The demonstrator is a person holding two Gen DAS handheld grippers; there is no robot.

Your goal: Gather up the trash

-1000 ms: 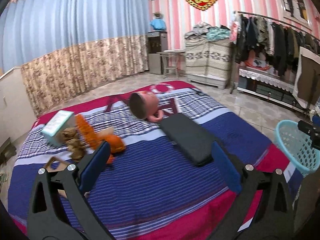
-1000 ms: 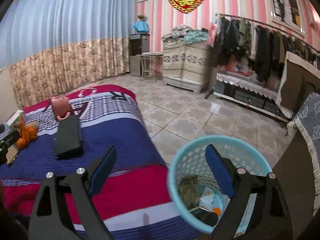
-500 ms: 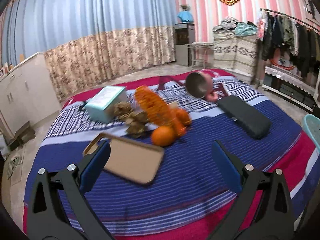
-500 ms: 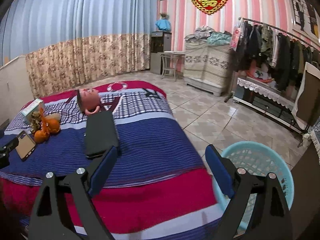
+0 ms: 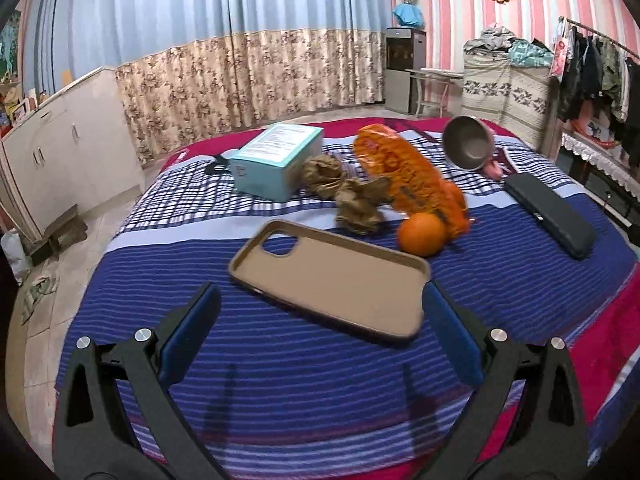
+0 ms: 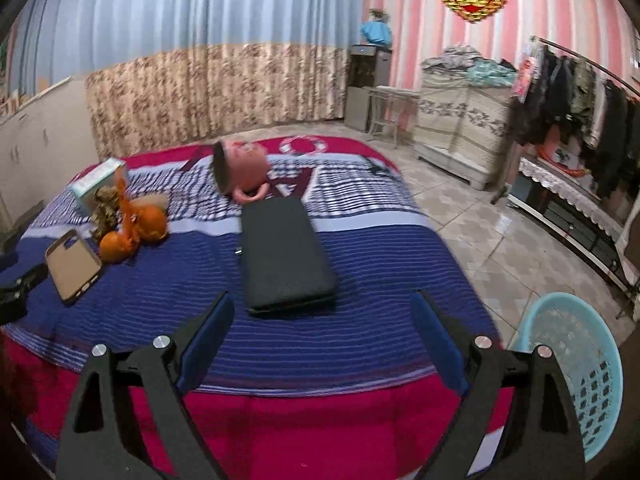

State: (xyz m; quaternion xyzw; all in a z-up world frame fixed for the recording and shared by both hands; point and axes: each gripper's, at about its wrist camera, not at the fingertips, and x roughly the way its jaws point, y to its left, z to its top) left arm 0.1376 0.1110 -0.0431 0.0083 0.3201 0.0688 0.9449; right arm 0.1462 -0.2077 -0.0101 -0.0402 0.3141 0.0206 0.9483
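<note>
Both grippers have swung away from the basket (image 6: 576, 376) toward the clutter on the bed (image 5: 320, 380); a second ago the right view looked down into the basket, which now sits at its lower right edge, on the floor beside the bed.

Left gripper (image 5: 320, 332) hovers low over the bedspread, tilted downward, jaws wide and empty. A phone case (image 5: 332, 276) lies open side up just ahead of its fingertips. Beyond it sit an orange (image 5: 422, 234), an orange net bag (image 5: 404, 172), brown crumpled scraps (image 5: 352, 200) and a teal box (image 5: 276, 160).

Right gripper (image 6: 324, 340) also points downward with jaws wide and empty, facing a black case (image 6: 284, 256); a pink cup (image 6: 244, 172) lies on its side behind it.

This looks like the approach for the next pick. The likely trash is the scraps or the net bag, though which is meant I cannot tell. The left gripper is nearer; it would need to pass over the phone case, descend and close on the soft scraps.
</note>
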